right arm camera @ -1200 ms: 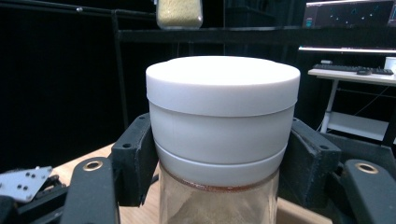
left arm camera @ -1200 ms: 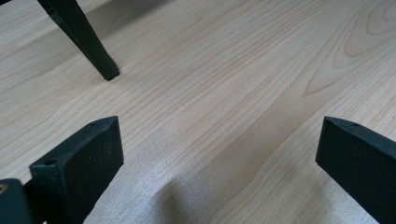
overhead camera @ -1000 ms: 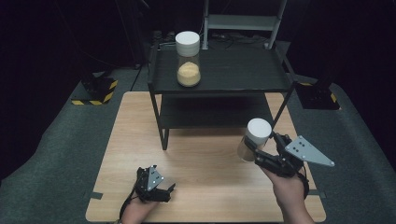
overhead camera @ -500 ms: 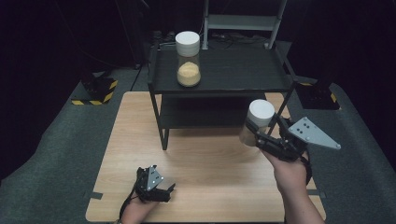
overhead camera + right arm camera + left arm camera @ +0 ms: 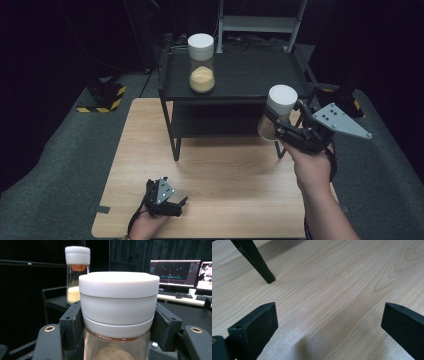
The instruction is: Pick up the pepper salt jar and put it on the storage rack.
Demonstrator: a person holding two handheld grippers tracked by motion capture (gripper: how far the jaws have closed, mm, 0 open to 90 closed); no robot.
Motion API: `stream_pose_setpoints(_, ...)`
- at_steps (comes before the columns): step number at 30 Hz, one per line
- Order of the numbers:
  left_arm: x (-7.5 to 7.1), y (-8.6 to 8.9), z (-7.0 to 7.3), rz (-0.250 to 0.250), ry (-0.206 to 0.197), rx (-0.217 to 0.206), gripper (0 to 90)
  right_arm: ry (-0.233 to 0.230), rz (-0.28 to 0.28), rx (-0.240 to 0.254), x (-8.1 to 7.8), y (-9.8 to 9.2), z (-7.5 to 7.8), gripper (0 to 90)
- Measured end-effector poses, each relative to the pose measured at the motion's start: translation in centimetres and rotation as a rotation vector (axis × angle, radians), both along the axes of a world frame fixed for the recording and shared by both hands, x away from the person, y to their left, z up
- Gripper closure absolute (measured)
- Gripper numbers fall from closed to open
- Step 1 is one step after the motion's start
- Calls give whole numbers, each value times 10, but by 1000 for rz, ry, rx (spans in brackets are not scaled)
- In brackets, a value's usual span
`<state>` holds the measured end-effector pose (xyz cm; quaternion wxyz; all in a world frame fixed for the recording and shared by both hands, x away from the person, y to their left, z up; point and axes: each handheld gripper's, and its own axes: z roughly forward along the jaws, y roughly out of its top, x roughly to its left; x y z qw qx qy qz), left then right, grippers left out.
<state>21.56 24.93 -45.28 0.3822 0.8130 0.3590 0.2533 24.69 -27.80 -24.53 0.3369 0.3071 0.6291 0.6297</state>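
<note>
With our right tool [image 5: 278, 121] clamped on the white-lidded jar [image 5: 278, 111] and the left tool [image 5: 172, 206] open and empty, we should keep the jar upright, clearing the shelf's [image 5: 235, 95] front edge.

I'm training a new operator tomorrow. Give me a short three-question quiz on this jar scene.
1. True or false: the right claw is shut on a jar.
2. Where does the other jar stand? A) on the table B) on the shelf's top C) on the floor
3. Fill in: the left claw is ____, with nothing between its jaws.

Key: 1 true. 2 B, on top of the black shelf. 3 open; it sits low over the table.
</note>
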Motion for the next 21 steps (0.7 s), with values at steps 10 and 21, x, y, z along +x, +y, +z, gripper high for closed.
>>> stream_pose_setpoints(10,1,2,0,-5,6,-10,11,-21,-19,12,13,7,19,346)
stream_pose_setpoints(21,2,5,0,-5,14,-25,11,-24,-54,46,34,16,36,346)
